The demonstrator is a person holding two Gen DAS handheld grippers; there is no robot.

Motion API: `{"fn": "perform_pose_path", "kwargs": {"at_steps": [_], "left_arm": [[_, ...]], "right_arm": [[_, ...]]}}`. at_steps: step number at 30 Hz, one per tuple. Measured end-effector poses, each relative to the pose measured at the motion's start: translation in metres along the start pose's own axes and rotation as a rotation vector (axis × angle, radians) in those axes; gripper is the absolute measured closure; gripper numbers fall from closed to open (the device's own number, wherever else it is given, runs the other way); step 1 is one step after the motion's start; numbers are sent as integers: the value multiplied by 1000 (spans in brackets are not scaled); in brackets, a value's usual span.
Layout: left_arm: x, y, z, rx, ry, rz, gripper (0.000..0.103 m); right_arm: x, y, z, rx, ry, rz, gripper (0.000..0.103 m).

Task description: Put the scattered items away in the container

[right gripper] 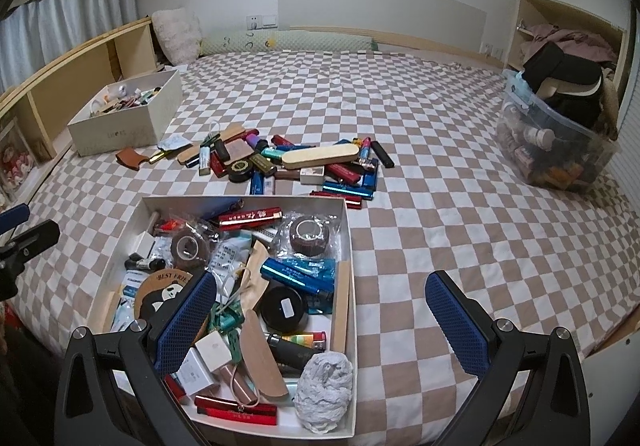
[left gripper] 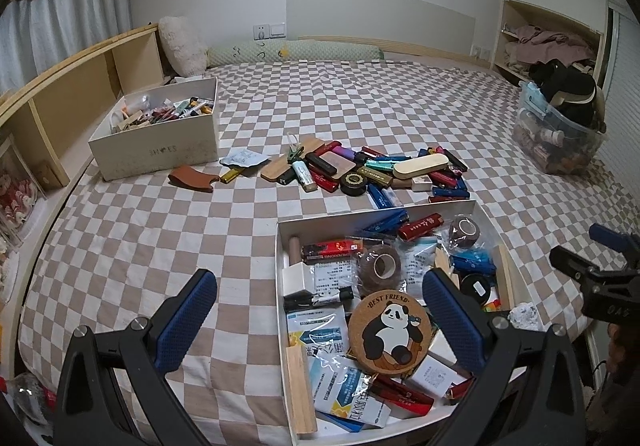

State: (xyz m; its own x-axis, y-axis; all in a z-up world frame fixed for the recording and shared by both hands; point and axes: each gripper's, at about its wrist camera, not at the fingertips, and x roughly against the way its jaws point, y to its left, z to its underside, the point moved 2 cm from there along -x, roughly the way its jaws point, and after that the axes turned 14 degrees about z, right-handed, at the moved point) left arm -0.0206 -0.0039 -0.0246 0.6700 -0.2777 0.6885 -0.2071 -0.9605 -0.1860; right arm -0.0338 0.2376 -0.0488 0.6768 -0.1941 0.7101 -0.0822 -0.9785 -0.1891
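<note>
While the left gripper (left gripper: 320, 320) hangs wide open and empty over the near rim of the shallow white cardboard container (left gripper: 278, 246), the left wrist view shows the scattered pile of lighters, small boxes and tins (left gripper: 372, 170) lying on the brown-and-white checked bedsheet (left gripper: 160, 230) at twelve o'clock, just beyond the container's far wall. These pieces look light and rigid, the glossy lighter bodies probably slippery, so a grip across a narrow middle seems safest. A pale wooden oval case (left gripper: 420, 165) lies on top of the heap; being longer, it should be taken at its centre. What lies under the pile is hidden.

From the right wrist view, the right gripper (right gripper: 322, 320) is likewise spread wide and holds nothing, its left finger over the container's contents. A crumpled white paper wad (right gripper: 324, 390) at six o'clock in the container looks soft. Labels are too small to read.
</note>
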Motion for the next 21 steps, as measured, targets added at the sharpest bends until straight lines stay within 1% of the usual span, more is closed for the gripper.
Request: {"fn": "perform_pose_path", "kwargs": {"at_steps": [6,15,21], "left_arm": [[-6,2,1,2,15,-1,0],[-15,2,0,4,41,23,0],[-18,4,-2,17,44,34,0]], "right_arm": [[-13,3,4,15,30,-8,0],[-31,4,4,24,61,-18,0],[-43,6,2,25,81,-24,0]]}}
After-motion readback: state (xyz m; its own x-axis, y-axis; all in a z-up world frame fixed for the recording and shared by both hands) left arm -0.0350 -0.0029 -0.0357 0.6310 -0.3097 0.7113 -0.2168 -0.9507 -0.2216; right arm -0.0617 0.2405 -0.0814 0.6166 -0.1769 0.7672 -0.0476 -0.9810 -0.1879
